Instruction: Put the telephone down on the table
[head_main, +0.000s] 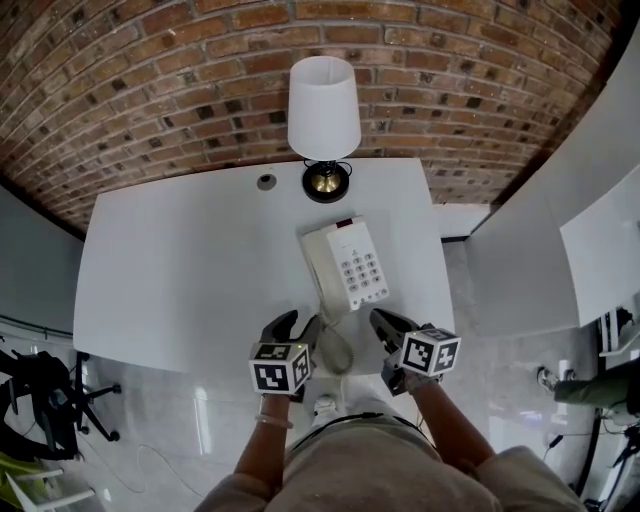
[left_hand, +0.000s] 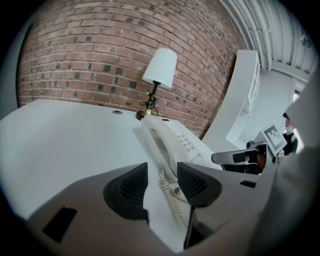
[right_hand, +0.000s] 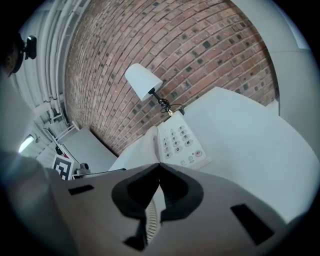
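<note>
A white telephone lies flat on the white table, keypad up, with its handset in the cradle on its left side. Its coiled cord loops off the near end toward the table's front edge. My left gripper sits just short of the phone's near left corner, open, with the cord's root showing in the gap between its pads. My right gripper is shut, tips together, at the near right corner.
A lamp with a white shade stands behind the phone near the brick wall. A cable hole is to its left. White partitions stand to the right, and an office chair at lower left.
</note>
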